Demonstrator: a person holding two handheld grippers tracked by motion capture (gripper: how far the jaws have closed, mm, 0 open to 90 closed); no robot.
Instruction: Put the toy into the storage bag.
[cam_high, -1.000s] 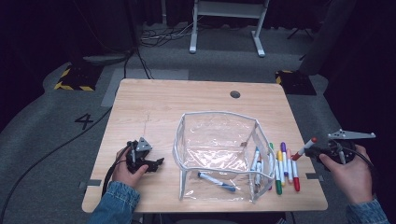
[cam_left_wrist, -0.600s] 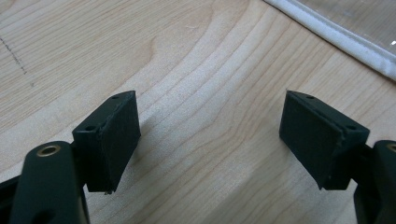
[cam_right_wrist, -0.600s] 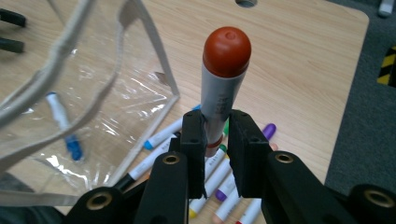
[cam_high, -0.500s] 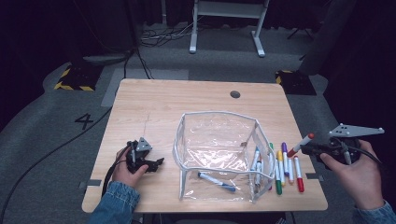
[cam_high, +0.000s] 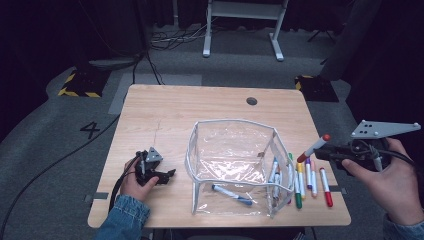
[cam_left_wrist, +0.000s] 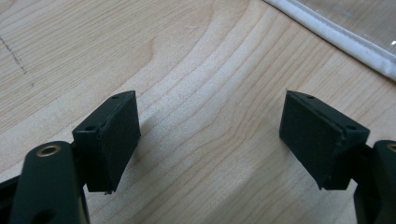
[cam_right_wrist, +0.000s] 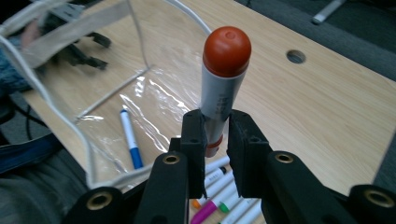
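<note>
The far half of the table (cam_high: 165, 112) lies bare, wide enough for either hand to cross. Mid-table the clear pouch (cam_high: 232, 150) stands open upward, its upright walls blocking any sideways sweep. Just right of it a row of markers (cam_high: 307, 182) crowds the near right corner. Bare wood surrounds the left gripper (cam_high: 170, 175).

The right gripper (cam_right_wrist: 215, 128) has its two black jaws clamped on a marker with an orange-red cap (cam_right_wrist: 223, 79), which stands up out of the grip with the cap uppermost. Beyond it on the wooden table (cam_right_wrist: 327, 112) sits a clear plastic pouch with white edging (cam_right_wrist: 60, 28), open at the top, and a blue-capped marker (cam_right_wrist: 130, 138) lies on its floor. Below the jaws lie more markers (cam_right_wrist: 224, 193) side by side, and a round hole (cam_right_wrist: 296, 56) marks the tabletop farther off.
</note>
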